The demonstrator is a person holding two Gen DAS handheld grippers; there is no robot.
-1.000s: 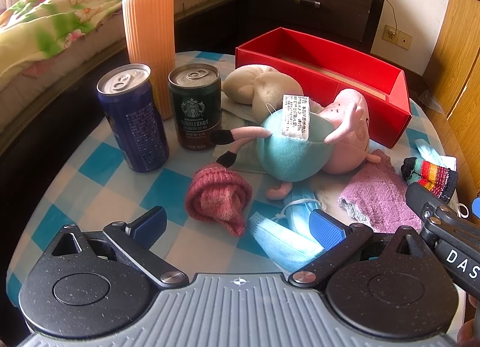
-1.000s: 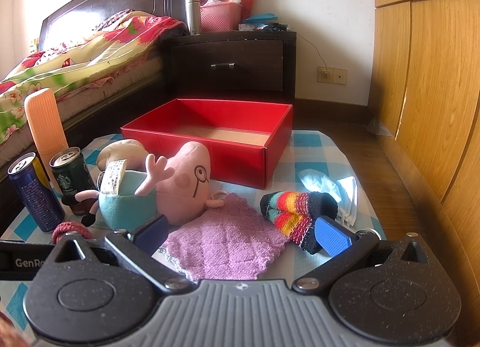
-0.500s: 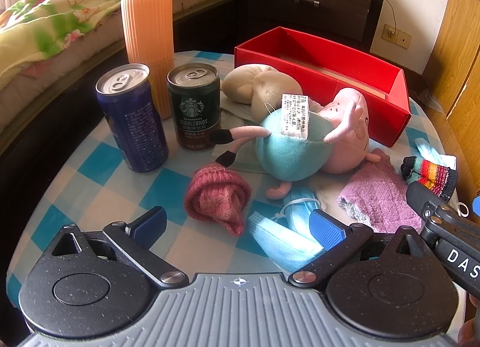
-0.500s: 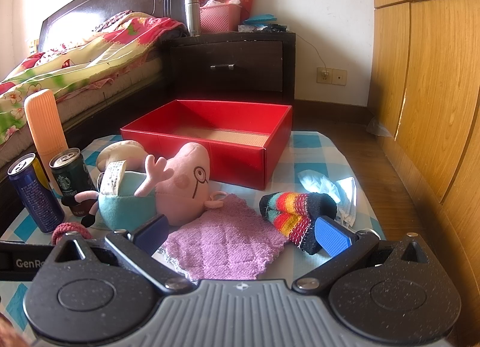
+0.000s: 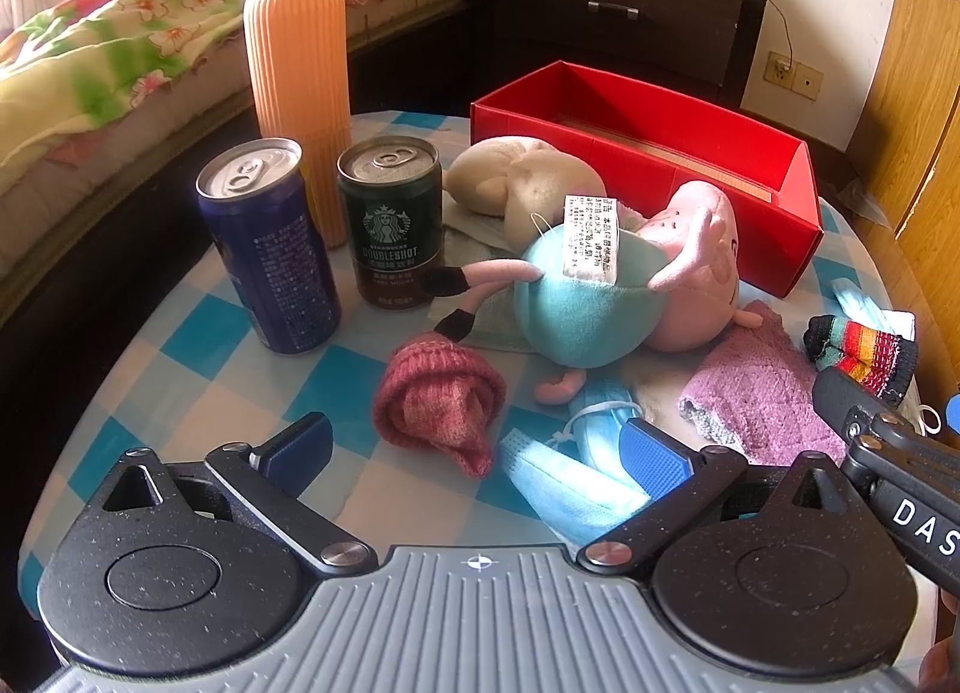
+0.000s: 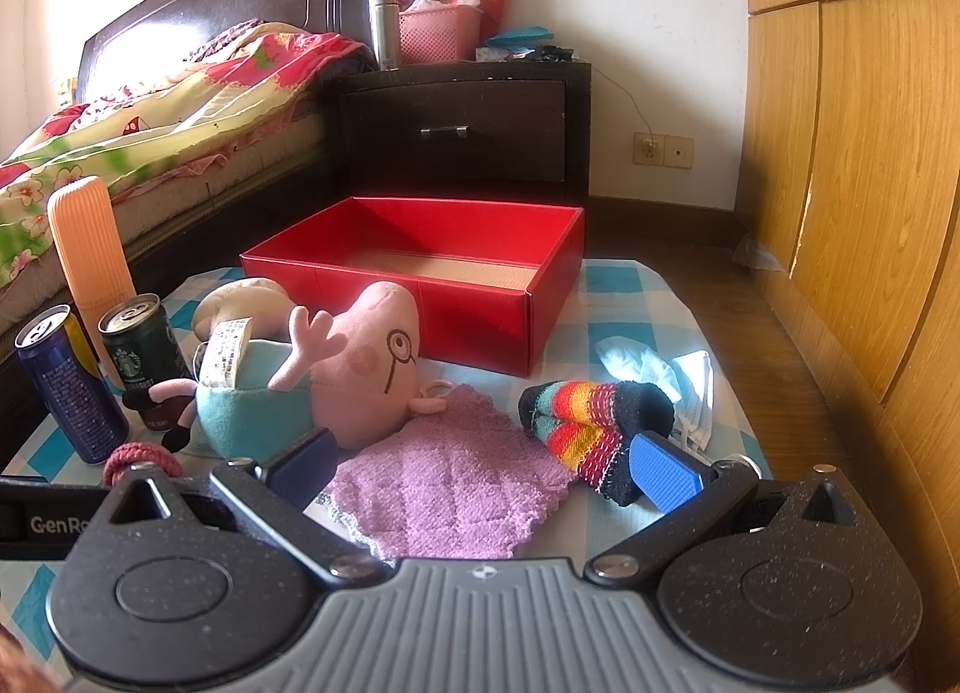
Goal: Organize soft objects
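A pink pig plush in a teal dress [image 5: 606,285] [image 6: 336,375] lies mid-table before an open, empty red box [image 5: 648,153] [image 6: 480,297]. A cream plush [image 5: 522,177] lies behind it. A pink knit hat [image 5: 441,402], blue face masks [image 5: 570,483], a purple cloth [image 5: 768,393] [image 6: 444,489] and a striped sock [image 5: 864,348] [image 6: 588,417] lie near the front. My left gripper [image 5: 474,447] is open and empty just before the hat. My right gripper [image 6: 480,465] is open and empty over the purple cloth.
A blue can [image 5: 270,249], a Starbucks can [image 5: 390,225] and an orange ribbed cylinder [image 5: 300,81] stand at the table's left. White masks [image 6: 660,375] lie at the right edge. A bed [image 6: 150,141] and a dark nightstand [image 6: 468,129] stand behind.
Both grippers have shifted only slightly; both stay open and empty. No object has moved.
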